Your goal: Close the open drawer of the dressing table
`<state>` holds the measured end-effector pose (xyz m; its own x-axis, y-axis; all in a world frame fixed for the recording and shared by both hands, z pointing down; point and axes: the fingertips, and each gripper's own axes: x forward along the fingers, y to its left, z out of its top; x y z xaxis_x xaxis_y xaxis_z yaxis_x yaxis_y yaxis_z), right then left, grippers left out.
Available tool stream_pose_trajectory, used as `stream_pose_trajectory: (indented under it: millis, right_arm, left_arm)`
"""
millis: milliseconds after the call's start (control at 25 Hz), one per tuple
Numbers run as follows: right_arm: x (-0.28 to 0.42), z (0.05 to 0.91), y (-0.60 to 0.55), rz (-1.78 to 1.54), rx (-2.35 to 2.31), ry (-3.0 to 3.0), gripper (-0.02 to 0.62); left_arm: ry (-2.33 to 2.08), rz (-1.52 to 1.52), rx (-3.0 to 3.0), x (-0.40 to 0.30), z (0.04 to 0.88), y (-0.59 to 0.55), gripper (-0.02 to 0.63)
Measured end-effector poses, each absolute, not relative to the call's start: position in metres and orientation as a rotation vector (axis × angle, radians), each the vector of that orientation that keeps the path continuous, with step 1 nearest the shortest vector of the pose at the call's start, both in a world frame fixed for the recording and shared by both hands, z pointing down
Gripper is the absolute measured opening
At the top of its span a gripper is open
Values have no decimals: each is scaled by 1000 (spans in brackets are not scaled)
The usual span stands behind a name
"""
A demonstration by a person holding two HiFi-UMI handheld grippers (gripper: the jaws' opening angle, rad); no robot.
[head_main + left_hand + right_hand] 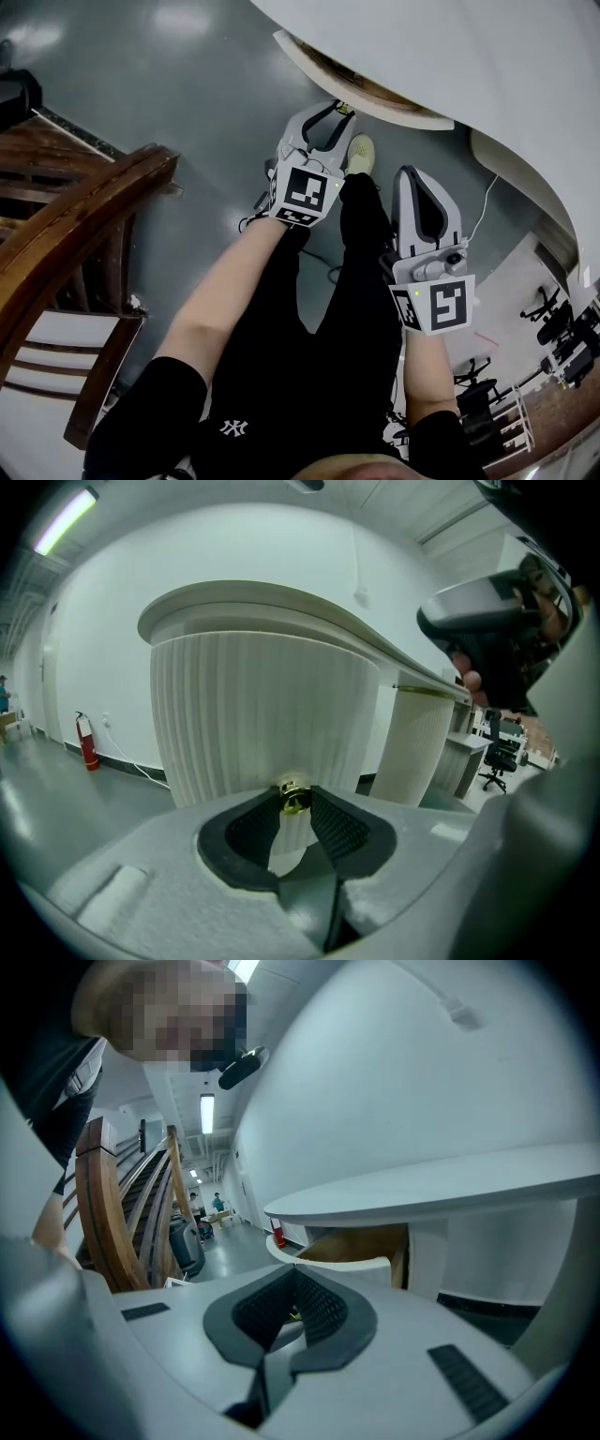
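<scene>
The white dressing table (487, 66) fills the upper right of the head view. Its curved drawer (375, 96) stands open under the top and shows a wooden inside. In the left gripper view the drawer's ribbed white front (262, 714) carries a small gold knob (294, 797). My left gripper (294, 795) is shut on that knob, one pad on each side; from above the left gripper (339, 111) reaches the drawer front. My right gripper (413, 174) hangs apart, lower right, shut on nothing. The right gripper (295, 1274) faces the open drawer (352, 1258) from the side.
A dark wooden chair (84, 216) stands close at the left, and the chair (103, 1213) also shows beside the right gripper. The person's legs and a pale shoe (360, 153) are below the drawer. A white cable (483, 211) lies on the grey floor; office chairs (553, 323) stand far right.
</scene>
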<state>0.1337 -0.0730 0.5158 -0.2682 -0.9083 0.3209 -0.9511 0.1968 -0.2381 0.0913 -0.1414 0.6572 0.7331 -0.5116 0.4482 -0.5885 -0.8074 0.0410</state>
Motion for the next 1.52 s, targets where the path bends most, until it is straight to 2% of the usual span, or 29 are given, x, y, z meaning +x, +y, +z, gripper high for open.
stream_pose_trajectory:
  millis: [1520]
  right_arm:
    - [170,539,-111,594,1877,-2331,15]
  left_arm:
    - [-902,451,2882,153,645,-225,109]
